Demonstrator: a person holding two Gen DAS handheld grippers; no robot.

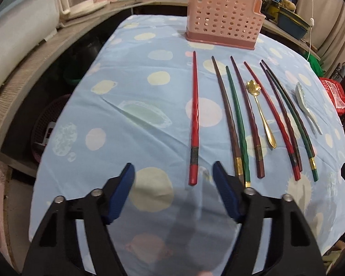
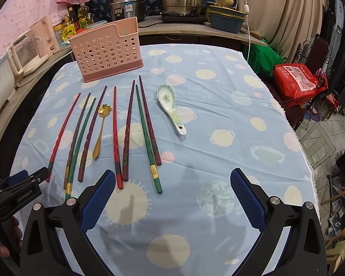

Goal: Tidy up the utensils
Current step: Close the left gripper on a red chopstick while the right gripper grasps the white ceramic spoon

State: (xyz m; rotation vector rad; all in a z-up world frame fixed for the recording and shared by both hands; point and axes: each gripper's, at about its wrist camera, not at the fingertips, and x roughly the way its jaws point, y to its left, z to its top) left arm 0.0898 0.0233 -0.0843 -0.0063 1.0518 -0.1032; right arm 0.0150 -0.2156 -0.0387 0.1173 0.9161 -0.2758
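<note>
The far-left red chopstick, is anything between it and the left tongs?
Nothing visible. The left tongs stand open over bare tablecloth, with the red chopstick's near end just ahead between the tips.

Both grippers, left gripper (image 1: 173, 172) and right gripper (image 2: 172, 179), are built of black plastic arms, silver pivot screws and blue textured pads (image 2: 246, 197).

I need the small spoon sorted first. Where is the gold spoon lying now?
In both views the gold spoon lies on the tablecloth among the chopsticks, between a dark brown chopstick and a red chopstick.
</note>
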